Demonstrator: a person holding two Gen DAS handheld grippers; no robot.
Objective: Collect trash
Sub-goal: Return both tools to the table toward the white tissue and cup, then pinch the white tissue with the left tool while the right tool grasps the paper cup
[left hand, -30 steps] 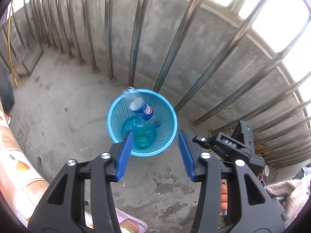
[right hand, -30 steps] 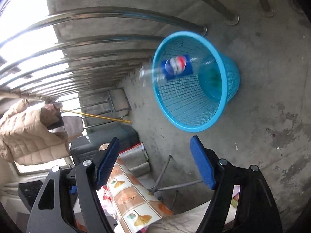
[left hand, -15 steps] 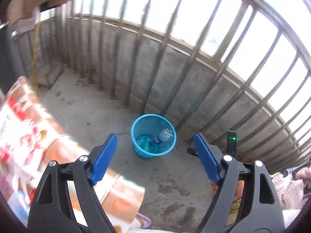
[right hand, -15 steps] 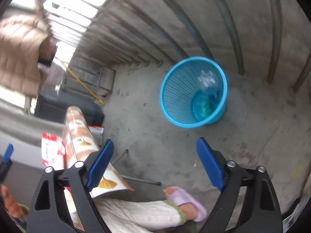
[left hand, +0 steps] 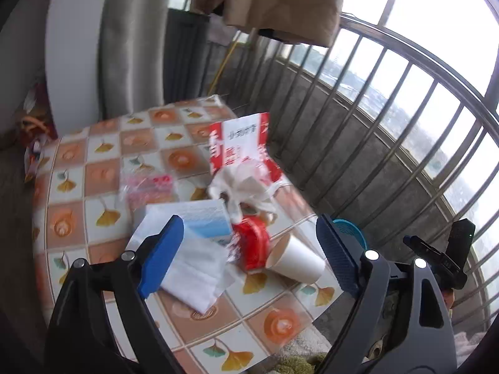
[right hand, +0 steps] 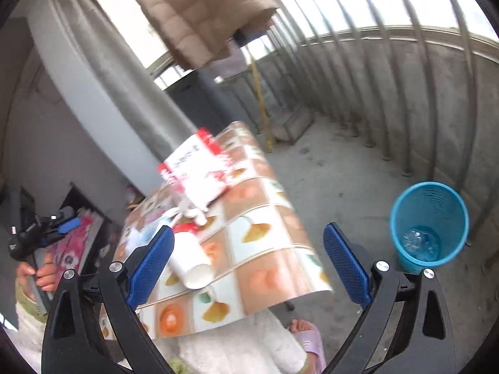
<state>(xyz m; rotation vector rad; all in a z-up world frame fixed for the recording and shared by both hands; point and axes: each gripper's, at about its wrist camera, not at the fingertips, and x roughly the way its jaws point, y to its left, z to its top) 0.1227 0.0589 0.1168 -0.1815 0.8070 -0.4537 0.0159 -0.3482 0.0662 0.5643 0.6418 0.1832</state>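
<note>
Both cameras have swung off the blue mesh bin [right hand: 428, 222] and up onto the littered tabletop [left hand: 103, 174]; a second ago the bin filled each view with a bottle dropping in. Left gripper [left hand: 249, 255] and right gripper [right hand: 249, 260] have just been opening; the blue fingers [left hand: 160, 254] now stand wide apart with nothing between them, holding nothing.

Hidden or unclear:
- Left view: bin reduced to a blue sliver [left hand: 351, 230] behind the right-hand finger, lower right of centre.
- Motion blur smears the trash; print on the red-and-white bag [left hand: 240, 143] is unreadable.
- Clear plastic at the bin bottom [right hand: 419, 243], probably crushed bottles; hard to make out.
- Right view, far left edge: a hand [right hand: 42, 275] grips the other tool, partly cut off.
- Bottom edge: a fuzzy white trouser leg [right hand: 237, 346] and a lilac slipper [right hand: 307, 339], cropped.

Materials and shapes:
- Tabletop cloth glossy, checked orange and white with ginkgo-leaf prints, drooping at its near edge.
- White paper cup [left hand: 294, 260] lying on its side, mouth to the left in the left view.
- Red shiny wrapper [left hand: 252, 243] just beside it; white folded tissues [left hand: 193, 271]; blue-and-white pack [left hand: 202, 218]; crumpled white plastic bag [left hand: 241, 191]; pinkish clear packet [left hand: 148, 188].
- Concrete floor [right hand: 343, 174], steel railing bars [left hand: 399, 99], quilted beige jacket [right hand: 199, 9] hanging above.
</note>
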